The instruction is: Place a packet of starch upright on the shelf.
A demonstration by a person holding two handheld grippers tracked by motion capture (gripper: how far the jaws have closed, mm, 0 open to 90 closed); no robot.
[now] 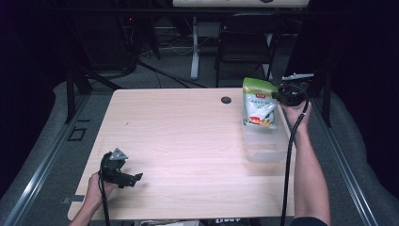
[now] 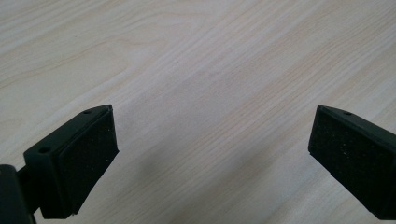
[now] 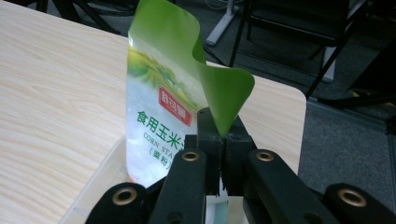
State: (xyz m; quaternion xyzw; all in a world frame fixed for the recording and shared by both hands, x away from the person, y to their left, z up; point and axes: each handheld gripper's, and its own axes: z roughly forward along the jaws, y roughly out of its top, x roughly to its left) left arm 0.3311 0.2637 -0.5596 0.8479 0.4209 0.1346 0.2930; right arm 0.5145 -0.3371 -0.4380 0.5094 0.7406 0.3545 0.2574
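Observation:
A green and white corn starch bag (image 1: 259, 101) hangs upright over a clear plastic container (image 1: 266, 141) at the table's right side. My right gripper (image 1: 281, 96) is shut on the bag's green top edge (image 3: 224, 102), and its jaws pinch the folded film in the right gripper view, gripper (image 3: 219, 140). My left gripper (image 1: 134, 179) rests low at the table's front left, held by a hand. Its two black pads (image 2: 88, 158) stand wide apart over bare wood, gripper (image 2: 212, 163), with nothing between them.
The light wooden table (image 1: 188, 141) has a small dark round grommet (image 1: 226, 100) near its far edge. A black chair (image 1: 247, 42) and desk legs stand on the floor beyond the table. Dark floor rails run along both sides.

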